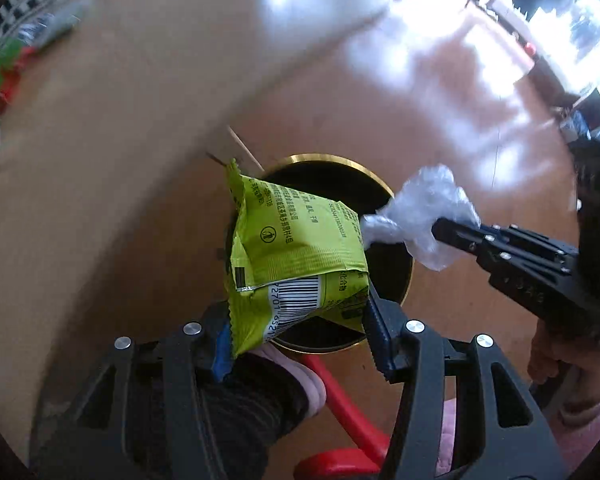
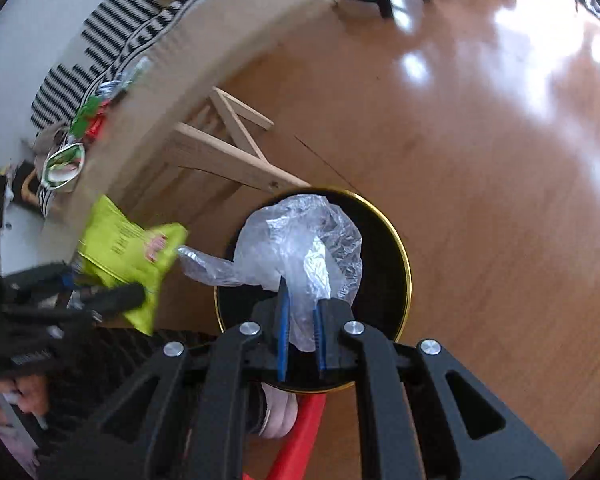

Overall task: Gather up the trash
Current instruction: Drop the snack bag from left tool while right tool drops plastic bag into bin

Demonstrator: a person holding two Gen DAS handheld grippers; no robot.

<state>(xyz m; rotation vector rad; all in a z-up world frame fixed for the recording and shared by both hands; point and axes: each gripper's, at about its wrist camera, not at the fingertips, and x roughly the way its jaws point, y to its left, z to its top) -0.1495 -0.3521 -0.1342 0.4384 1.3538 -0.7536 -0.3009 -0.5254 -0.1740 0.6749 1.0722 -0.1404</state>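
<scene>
Now drop-off step: green snack bag [image 1: 296, 248] grasped by left hand-held gripper [image 1: 300, 332], clear plastic wrap [image 2: 300, 248] clenched in right hand-held gripper [image 2: 300, 312], both held over black bin [image 2: 392, 248]. Release into bin judged next.

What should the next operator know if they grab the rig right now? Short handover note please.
Left hand-held gripper: shut on the green snack bag, held over the black bin with the gold rim.
Right hand-held gripper: shut on the crumpled clear plastic bag, also above the bin's opening.
Bin stands on the wood floor beside the table.
Done: both pieces picked up and brought to the bin.
Left: release both into the bin. More wrappers seem to remain on the table edge; blurred, so check.
</scene>
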